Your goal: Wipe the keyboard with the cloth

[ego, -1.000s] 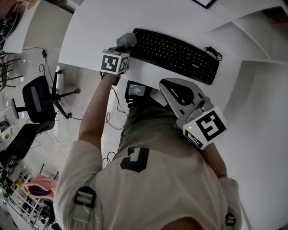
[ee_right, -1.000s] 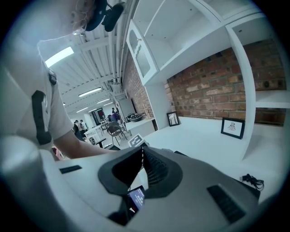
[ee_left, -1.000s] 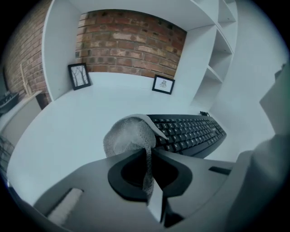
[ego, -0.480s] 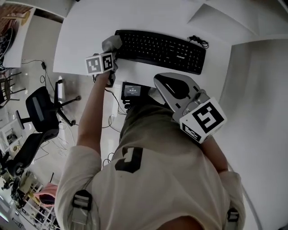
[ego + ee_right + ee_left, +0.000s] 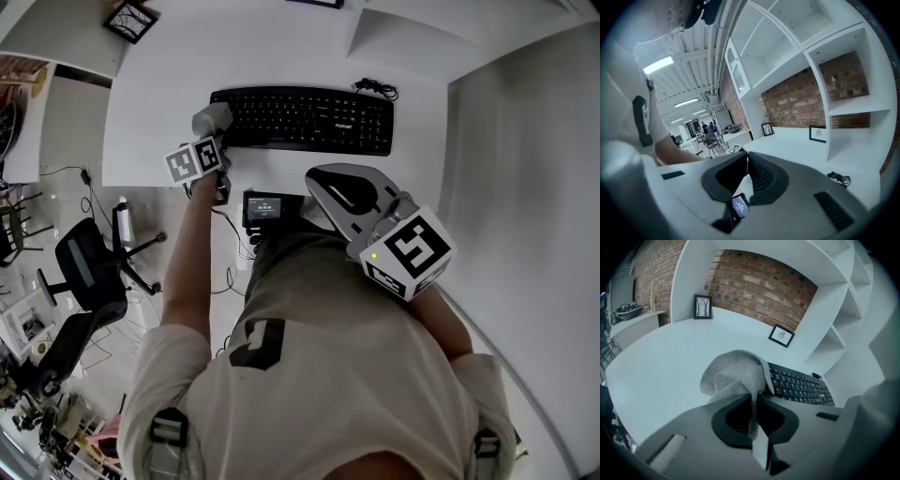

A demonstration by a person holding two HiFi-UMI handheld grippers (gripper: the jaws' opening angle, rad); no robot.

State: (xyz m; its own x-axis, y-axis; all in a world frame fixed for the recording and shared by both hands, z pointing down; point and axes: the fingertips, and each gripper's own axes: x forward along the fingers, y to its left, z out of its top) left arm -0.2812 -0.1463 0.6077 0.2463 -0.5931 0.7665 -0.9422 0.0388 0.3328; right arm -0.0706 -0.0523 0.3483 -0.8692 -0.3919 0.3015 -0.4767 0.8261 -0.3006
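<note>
**A:** Where is the cloth (image 5: 733, 376)?

**B:** Left of centre in the head view, at the left end of the keyboard (image 5: 300, 120). The left tool (image 5: 757, 399) is clamped on one fold, and the rest bunches up loosely ahead of the jaws. I can't tell whether it touches the keys.

**A:** How will it handle?

**B:** I judge it soft, light and limp. It will drape and drag rather than push, so the bunch needs pressing down onto the keys. The hold on a fold looks sound. The keyboard is stiff, flat and probably light, so it may slide under a sideways wipe.

**A:** And the right tool (image 5: 323, 180)?

**B:** Its jaws are together with nothing between them. It hangs below the keyboard's right half, well apart from the cloth. It could steady the keyboard.

**A:** Is there room to move?

**B:** The surface (image 5: 281, 47) lies bare above the keyboard in the head view, and a small picture frame (image 5: 131, 19) stands far off at the upper left. The near edge runs just below the keyboard, so downward strokes could carry the cloth off it. A coiled cable (image 5: 375, 89) sits at the keyboard's upper right corner and could snag the cloth.
</note>
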